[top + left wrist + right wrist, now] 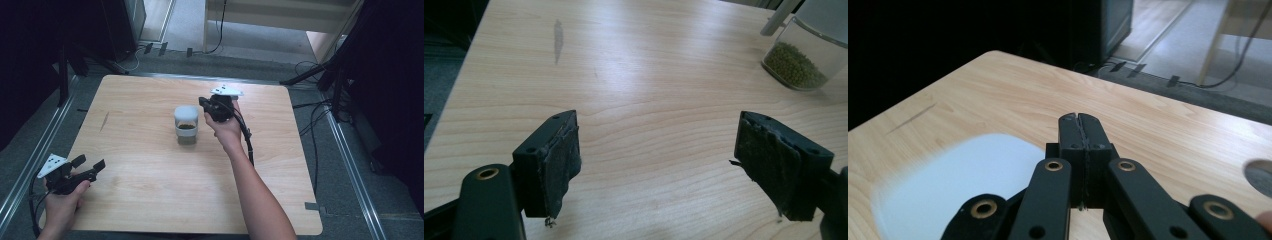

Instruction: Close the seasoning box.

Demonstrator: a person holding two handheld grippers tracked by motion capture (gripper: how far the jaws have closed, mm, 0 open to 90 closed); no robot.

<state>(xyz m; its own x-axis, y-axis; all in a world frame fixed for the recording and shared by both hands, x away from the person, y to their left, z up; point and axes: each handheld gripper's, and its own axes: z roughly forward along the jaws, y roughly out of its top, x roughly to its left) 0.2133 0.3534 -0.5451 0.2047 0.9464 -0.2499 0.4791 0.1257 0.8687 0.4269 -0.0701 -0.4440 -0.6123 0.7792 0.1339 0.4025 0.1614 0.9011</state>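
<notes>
The left gripper (pixel 89 165) sat at the near left corner of the table (pixel 150 200), held in the person's left hand (pixel 62 202). Its two black jaws stood wide apart with nothing between them; in the left gripper view, bare wood showed in the gap and the worn pads (pixel 559 165) faced each other across it. The grey three-cornered plate (pixel 51 164) rode on top of this gripper.

The right gripper (pixel 202 102) was held in the right hand (pixel 226 131), past the middle of the table, just to the right of a jar (pixel 186 125). Its jaws pointed left toward the jar's top. In the right gripper view (pixel 1081 120) the jaws were pressed flat together, gripping nothing, and they hung above the jar's pale lid (pixel 948 185), which was blurred and close below. Whether they touched the lid could not be told.

The jar stood upright near the centre of the table, clear-walled with a white lid (pixel 186 112). In the left gripper view it showed a layer of small green beads (pixel 795 66) in its bottom.

A faint dark streak (pixel 104 121) marked the wood to the left. Cables (pixel 312 107) lay on the floor to the right of the table.
</notes>
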